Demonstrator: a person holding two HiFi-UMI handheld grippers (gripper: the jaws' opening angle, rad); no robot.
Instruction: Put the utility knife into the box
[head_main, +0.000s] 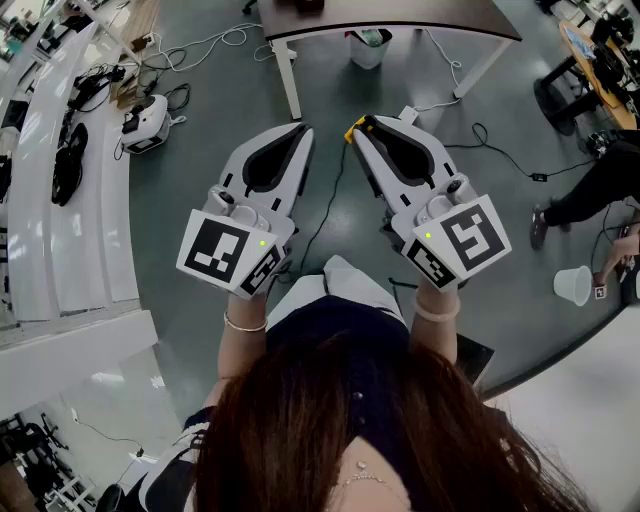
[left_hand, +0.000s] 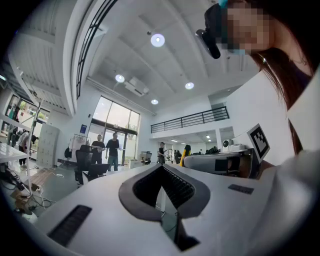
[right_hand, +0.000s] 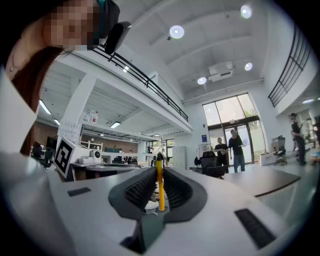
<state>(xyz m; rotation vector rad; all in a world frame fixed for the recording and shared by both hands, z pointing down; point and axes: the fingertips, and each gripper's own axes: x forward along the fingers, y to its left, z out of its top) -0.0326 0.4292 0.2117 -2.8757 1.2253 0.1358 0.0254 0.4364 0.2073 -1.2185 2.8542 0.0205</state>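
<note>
Head view, nearest first: the person's dark hair (head_main: 340, 430) fills the lower frame, with both forearms raised ahead of it. Each wrist carries a thin bracelet (head_main: 245, 325). The left hand-held gripper (head_main: 304, 130) and the right hand-held gripper (head_main: 362, 124) are held side by side above the grey floor (head_main: 220, 120), tips pointing away from the person.

Left gripper view: the left hand-held gripper (left_hand: 162, 168) has its jaw tips closed together, with nothing between them.

Right gripper view: the right hand-held gripper (right_hand: 159, 172) is clamped on the yellow utility knife (right_hand: 160, 190), which stands upright between the ribbed pads. In head view the knife (head_main: 352, 130) shows as a yellow end at the jaw tips.

Farther off, a white cup (head_main: 573, 284) stands on the floor at right.
</note>
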